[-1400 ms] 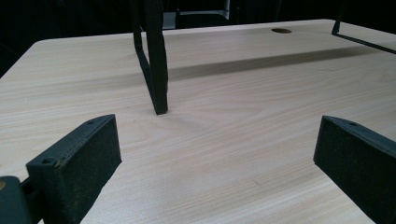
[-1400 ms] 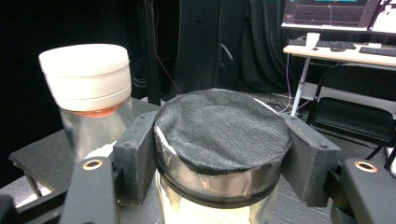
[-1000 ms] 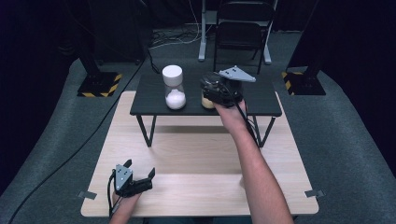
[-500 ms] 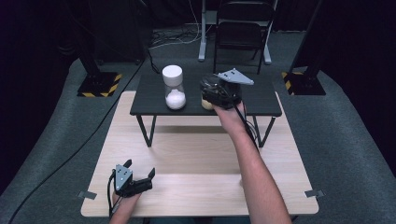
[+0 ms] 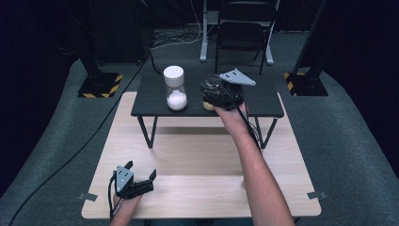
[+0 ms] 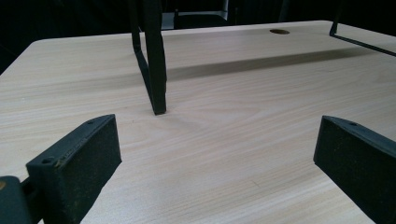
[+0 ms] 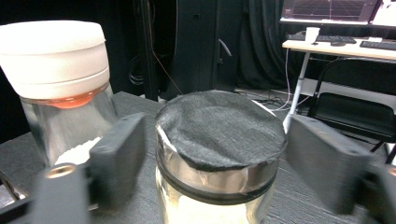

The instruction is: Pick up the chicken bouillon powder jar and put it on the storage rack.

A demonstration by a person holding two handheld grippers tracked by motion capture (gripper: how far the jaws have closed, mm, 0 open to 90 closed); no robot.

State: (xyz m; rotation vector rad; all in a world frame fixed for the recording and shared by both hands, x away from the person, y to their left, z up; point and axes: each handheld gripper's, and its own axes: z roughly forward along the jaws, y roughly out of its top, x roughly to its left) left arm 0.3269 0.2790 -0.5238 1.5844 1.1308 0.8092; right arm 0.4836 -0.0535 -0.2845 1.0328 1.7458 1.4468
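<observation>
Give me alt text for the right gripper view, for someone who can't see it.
The right gripper has its two black jaws open on either side of a glass jar with a black lid, not pressing it. A white-lidded jar of white powder stands beside it on the black table.

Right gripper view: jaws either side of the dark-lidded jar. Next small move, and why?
Probably lift the right gripper straight up and back. Its jaws have just been opening and now stand clear of the dark-lidded jar, which sits upright on the black table beside the white-lidded jar. A sideways pull might knock either jar.
</observation>
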